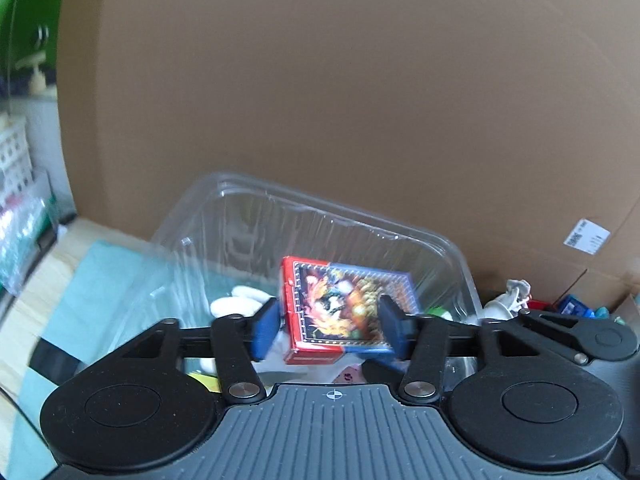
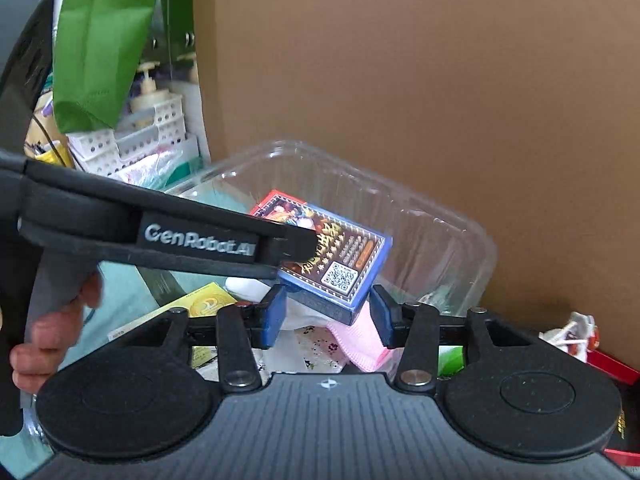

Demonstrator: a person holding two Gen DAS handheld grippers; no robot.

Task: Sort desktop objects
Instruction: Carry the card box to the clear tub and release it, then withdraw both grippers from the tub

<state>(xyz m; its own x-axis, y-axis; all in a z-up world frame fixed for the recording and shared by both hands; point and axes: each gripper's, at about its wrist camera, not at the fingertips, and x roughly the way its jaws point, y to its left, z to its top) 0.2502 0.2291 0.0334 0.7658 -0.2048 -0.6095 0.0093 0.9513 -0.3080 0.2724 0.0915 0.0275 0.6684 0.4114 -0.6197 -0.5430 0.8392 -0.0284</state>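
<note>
Quickly, left wrist view first: the left gripper (image 1: 330, 328) is seen with its blue pads (image 1: 266, 330) spread apart, and a card box (image 1: 344, 308) (red and blue, printed picture face up) is caught between them. A thin gap is visible at the left pad, so the box is not read as clamped; the right edge is hidden behind the other pad. The box is tilted and blurred, and is placed over the open clear plastic container (image 1: 320, 208). White rounded items (image 1: 236, 302) are seen inside the container. A teal cloth (image 1: 100, 280) is spread on the desk beneath, and a cardboard wall (image 1: 360, 100) is stood right behind.

Right wrist view: the right gripper (image 2: 326, 320) is shown with pads wide apart and nothing pressed between them; a pink cloth (image 2: 368, 344) is seen below. The same card box (image 2: 332, 256) is shown tilted, QR side up, within the container's outline (image 2: 440, 216). The left gripper (image 2: 298, 242) is laid across the box's left end, its handle gripped by a hand (image 2: 48, 332). A yellow card (image 2: 204, 304) lies just beside the left pad.
</note>
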